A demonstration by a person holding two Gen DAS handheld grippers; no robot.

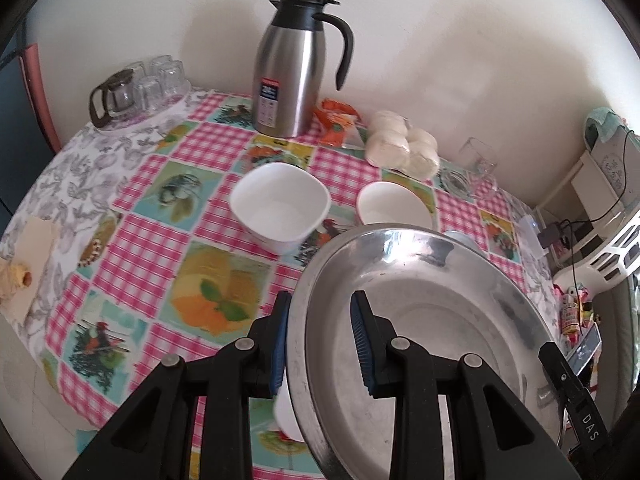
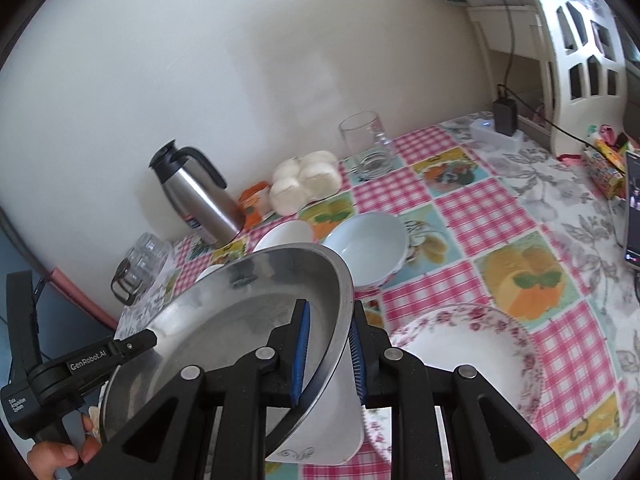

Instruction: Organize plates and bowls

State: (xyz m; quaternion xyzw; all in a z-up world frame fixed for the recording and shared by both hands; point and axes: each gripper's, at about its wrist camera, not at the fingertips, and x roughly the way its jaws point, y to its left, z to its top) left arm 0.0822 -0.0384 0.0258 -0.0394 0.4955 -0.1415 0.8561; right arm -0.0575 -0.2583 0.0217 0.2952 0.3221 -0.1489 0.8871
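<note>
2 hand-held grippers carry a large steel plate (image 1: 420,320) above a table (image 1: 132,248) covered in a pink-checked cloth. The left gripper (image 1: 320,344) straddles the plate's near rim, one blue pad outside and one inside; whether the pads press on the metal cannot be told. The right gripper (image 2: 329,350) is clamped on the opposite rim, the plate tilted between them. Below lie a square white bowl (image 1: 280,204), a second white bowl (image 1: 394,210), a pale blue bowl (image 2: 366,246) and a floral plate (image 2: 468,354). A steel thermos jug (image 1: 296,68), a bag of white buns (image 1: 404,144) and a glass mug (image 2: 364,142) stand near the wall.
</note>
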